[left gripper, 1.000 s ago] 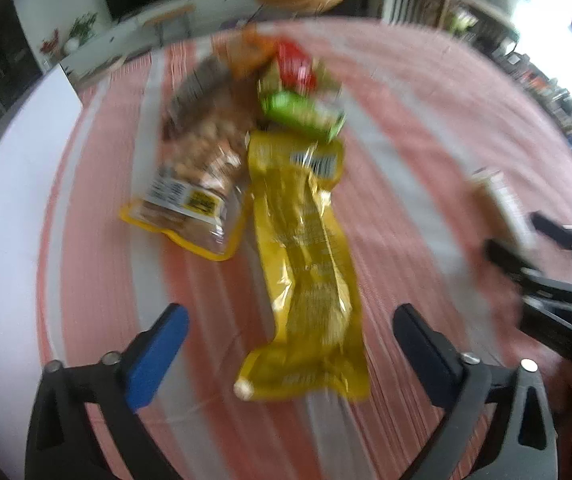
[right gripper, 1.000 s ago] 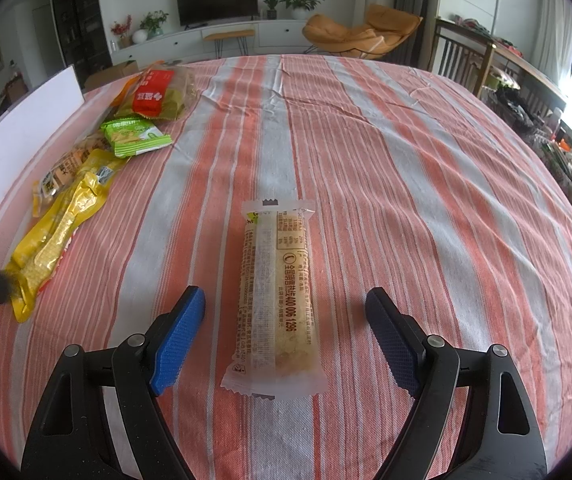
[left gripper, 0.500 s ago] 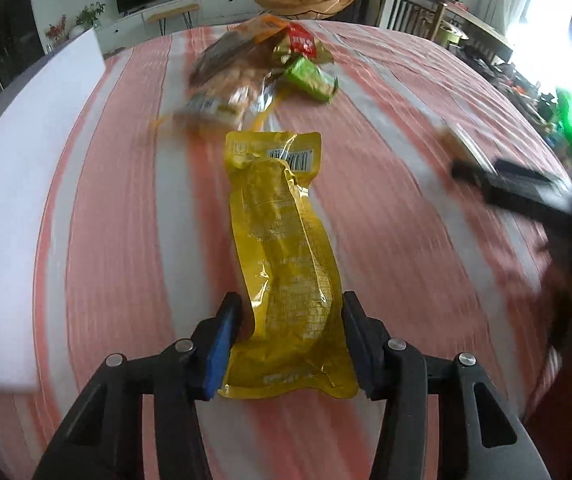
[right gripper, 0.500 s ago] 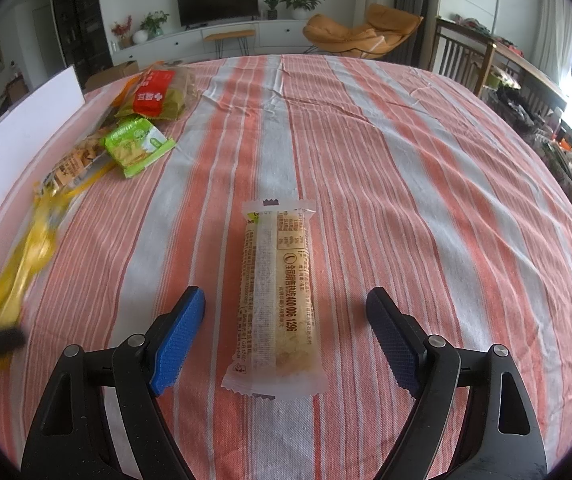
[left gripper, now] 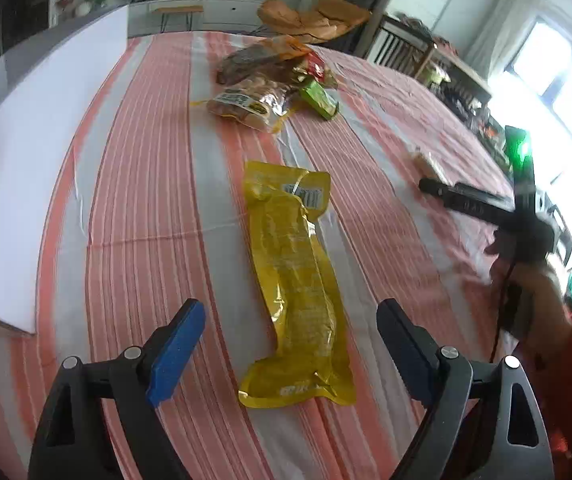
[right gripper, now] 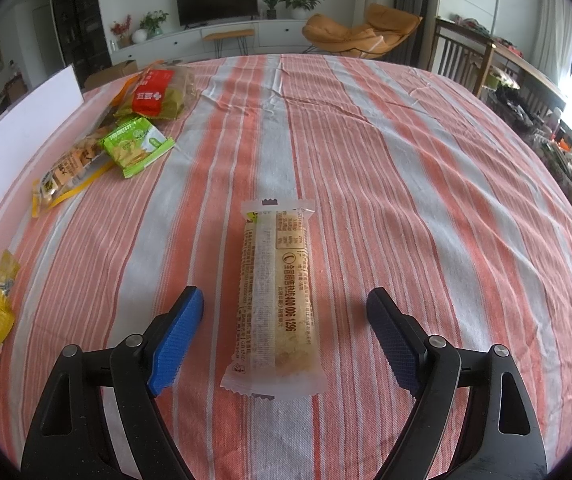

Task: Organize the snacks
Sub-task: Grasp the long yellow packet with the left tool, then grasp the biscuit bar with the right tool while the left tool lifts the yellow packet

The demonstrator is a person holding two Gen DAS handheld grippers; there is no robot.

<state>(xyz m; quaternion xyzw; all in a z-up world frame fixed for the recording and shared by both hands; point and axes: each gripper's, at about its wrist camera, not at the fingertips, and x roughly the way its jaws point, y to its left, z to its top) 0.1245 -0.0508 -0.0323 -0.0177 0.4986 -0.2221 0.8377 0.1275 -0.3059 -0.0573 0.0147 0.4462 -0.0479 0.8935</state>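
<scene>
The left gripper (left gripper: 290, 344), jaws spread wide and empty, straddles the near end of the long yellow foil pouch (left gripper: 296, 280); the pouch's long axis runs straight ahead toward the striped tablecloth's (left gripper: 146, 208) far edge.

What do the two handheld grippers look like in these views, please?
The left gripper and the right gripper look alike: black plastic frames with triangular cut-outs, silver round screw heads at the joints, and textured blue pads on the inner faces of both fingers. The left view also shows the other unit from the side, black, with a dark cable hanging beneath.
</scene>
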